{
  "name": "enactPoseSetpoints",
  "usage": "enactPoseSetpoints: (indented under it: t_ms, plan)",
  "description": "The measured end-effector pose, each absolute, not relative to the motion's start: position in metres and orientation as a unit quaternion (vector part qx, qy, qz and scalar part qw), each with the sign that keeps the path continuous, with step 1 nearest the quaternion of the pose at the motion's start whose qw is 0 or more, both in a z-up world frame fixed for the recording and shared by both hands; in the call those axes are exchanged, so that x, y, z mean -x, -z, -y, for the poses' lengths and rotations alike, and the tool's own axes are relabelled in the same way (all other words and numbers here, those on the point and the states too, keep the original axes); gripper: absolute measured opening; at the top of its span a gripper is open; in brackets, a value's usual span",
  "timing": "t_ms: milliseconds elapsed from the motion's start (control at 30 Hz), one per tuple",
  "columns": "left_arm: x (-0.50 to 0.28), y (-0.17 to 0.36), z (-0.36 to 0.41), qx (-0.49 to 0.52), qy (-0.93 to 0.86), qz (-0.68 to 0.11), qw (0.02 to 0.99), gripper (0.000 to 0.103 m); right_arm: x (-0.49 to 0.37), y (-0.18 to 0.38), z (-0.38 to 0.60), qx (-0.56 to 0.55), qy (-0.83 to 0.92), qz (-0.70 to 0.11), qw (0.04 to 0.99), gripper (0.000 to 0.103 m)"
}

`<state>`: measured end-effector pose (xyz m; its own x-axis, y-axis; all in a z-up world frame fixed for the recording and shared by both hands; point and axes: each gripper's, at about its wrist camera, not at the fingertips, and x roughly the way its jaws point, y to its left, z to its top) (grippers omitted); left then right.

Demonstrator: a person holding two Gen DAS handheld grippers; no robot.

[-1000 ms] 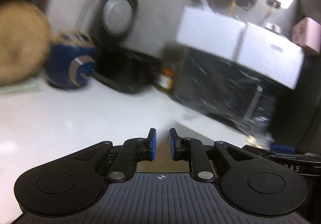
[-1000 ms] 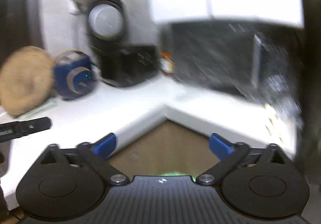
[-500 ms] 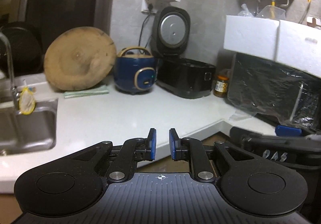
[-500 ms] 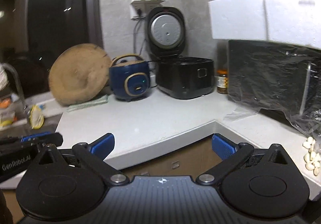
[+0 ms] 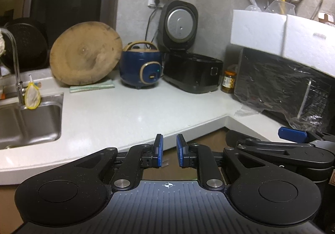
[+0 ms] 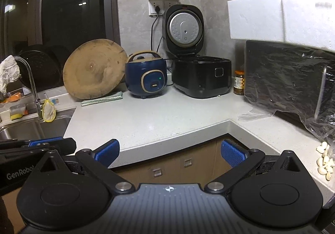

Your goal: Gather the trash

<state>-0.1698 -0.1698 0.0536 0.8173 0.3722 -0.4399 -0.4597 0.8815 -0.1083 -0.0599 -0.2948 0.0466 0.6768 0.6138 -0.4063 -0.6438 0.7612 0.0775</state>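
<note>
A crumpled scrap of clear plastic [image 5: 245, 111] lies on the white counter [image 5: 129, 116] at its inner corner, also seen in the right wrist view as the plastic scrap [image 6: 254, 115]. Loose garlic cloves [image 6: 324, 158] sit at the counter's right edge. My left gripper [image 5: 168, 150] hovers before the counter's front edge, its blue pads a narrow gap apart with nothing between them. My right gripper [image 6: 169, 152] stands wide open and empty beside it, over the cabinet fronts. Neither touches anything.
A steel sink [image 5: 31, 120] with a tap lies left. Along the wall stand a round wooden board [image 5: 85, 57], a blue rice cooker [image 5: 141, 66], a black cooker [image 5: 192, 74] with raised lid, and a jar [image 5: 229, 82]. A plastic-wrapped black appliance [image 6: 293, 81] carries white foam boxes [image 6: 278, 16].
Both views swung from a blurred look at the right-hand appliance to a steady look at the counter, with the sink now in view. Jaw openings look unchanged.
</note>
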Motion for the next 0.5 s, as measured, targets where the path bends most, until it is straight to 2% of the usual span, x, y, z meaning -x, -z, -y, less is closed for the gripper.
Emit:
enactPoseSetpoints:
  t_ms: [500]
  plan:
    - [0.1732,-0.0534,0.1717,0.103,-0.22,-0.21,0.947,0.018,0.0652,-0.0464,0.2979,0.037,-0.341,-0.208,0.916,0.103]
